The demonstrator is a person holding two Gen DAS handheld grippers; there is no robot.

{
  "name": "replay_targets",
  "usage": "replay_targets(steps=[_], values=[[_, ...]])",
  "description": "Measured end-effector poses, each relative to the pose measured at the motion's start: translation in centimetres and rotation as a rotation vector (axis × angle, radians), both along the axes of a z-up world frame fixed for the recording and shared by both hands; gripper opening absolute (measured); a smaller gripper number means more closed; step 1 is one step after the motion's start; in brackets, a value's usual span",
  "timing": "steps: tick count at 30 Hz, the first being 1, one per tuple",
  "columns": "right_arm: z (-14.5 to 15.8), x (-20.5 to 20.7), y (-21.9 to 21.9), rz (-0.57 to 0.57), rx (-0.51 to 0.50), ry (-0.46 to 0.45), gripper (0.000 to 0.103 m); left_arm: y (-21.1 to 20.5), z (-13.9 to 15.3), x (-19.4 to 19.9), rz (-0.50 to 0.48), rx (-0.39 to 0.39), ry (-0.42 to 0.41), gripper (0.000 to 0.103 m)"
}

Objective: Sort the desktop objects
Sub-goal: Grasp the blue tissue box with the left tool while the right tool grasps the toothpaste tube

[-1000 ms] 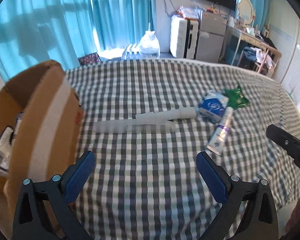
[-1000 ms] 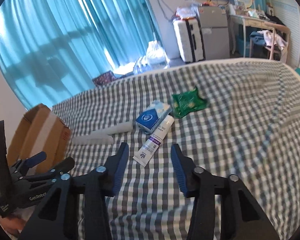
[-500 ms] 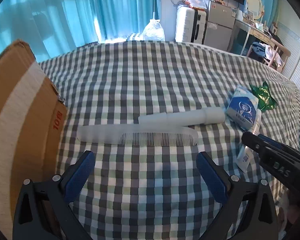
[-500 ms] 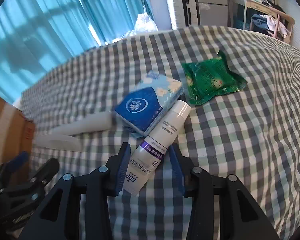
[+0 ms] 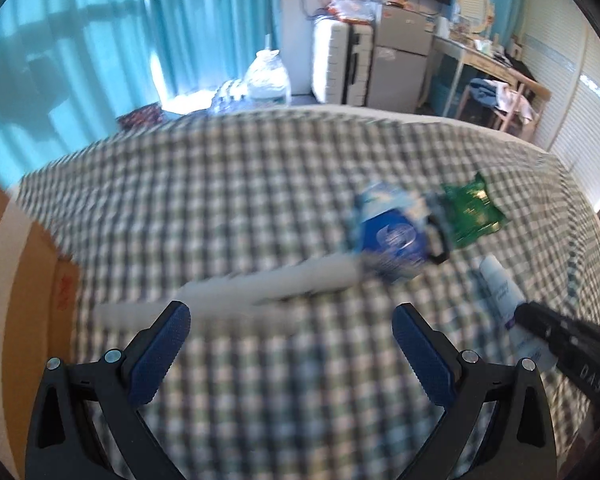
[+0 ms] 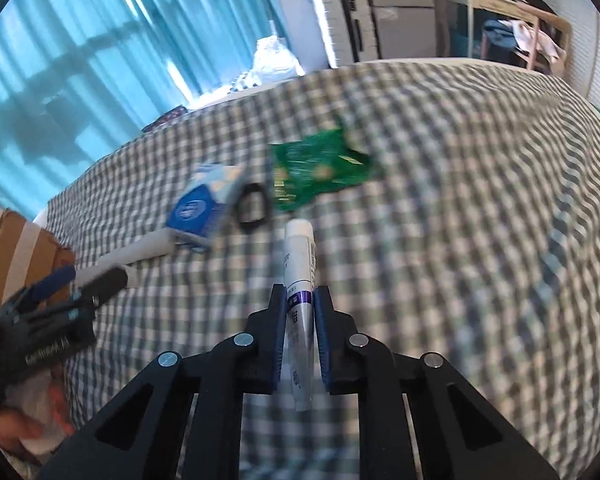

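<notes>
While the left tool (image 5: 290, 344) hangs spread, the right tool (image 6: 300, 300) pinches the white tube (image 6: 299, 264), lengthwise along its fingers.

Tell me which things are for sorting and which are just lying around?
For sorting: white purple-labelled tube in right gripper; blue tissue pack; green foil packet; black ring; brown cardboard box.
Lying around: white suitcase; teal curtains.

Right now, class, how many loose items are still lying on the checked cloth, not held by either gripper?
5: a white comb, a white tube, a blue tissue pack, a black ring and a green packet. Others may be hidden.
</notes>
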State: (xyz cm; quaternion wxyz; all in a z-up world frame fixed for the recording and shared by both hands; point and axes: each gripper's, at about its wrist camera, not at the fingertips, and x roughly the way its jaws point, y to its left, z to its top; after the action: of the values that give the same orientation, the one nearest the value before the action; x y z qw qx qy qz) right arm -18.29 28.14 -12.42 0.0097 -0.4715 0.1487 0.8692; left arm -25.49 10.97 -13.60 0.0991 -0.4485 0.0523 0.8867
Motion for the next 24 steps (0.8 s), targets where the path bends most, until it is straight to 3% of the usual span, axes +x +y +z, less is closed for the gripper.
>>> replay_targets(steps=[5,11,12,13,15,16,18,24], values=[[-1.1,-0.4,2.3,-0.011,-0.014,-0.036,0.015,3.8,-0.2,-2.6,-0.075,-0.038,0.024,0.103],[-2.6,-2.0,3.1,0.001,-0.055,-0.044,0.022,6.6,-2.5,-5.9,-0.108,-0.029,-0.021,0.103],[-2.8,-2.3,3.1,0.007,-0.050,-0.040,0.024,6.7,-3.0,-6.5,-0.101,-0.030,-0.039,0.095],[-2.8,-2.7,3.0,0.013,-0.046,-0.033,0.028,6.8,-3.4,-6.9,-0.100,-0.030,-0.061,0.076],[-2.8,-3.0,3.0,0.016,-0.041,-0.020,0.029,7.2,-3.9,-7.5,-0.113,-0.003,-0.090,0.065],[-2.8,-3.1,3.0,0.016,-0.026,-0.024,0.022,7.2,-3.7,-7.4,-0.117,-0.002,-0.081,0.054],[-2.7,-3.0,2.9,0.011,0.006,-0.031,0.020,7.4,-3.4,-7.0,-0.139,-0.014,-0.080,0.055],[-1.0,-1.4,3.7,-0.013,-0.020,0.010,0.020,6.7,-1.3,-5.0,-0.142,0.020,-0.078,0.054]])
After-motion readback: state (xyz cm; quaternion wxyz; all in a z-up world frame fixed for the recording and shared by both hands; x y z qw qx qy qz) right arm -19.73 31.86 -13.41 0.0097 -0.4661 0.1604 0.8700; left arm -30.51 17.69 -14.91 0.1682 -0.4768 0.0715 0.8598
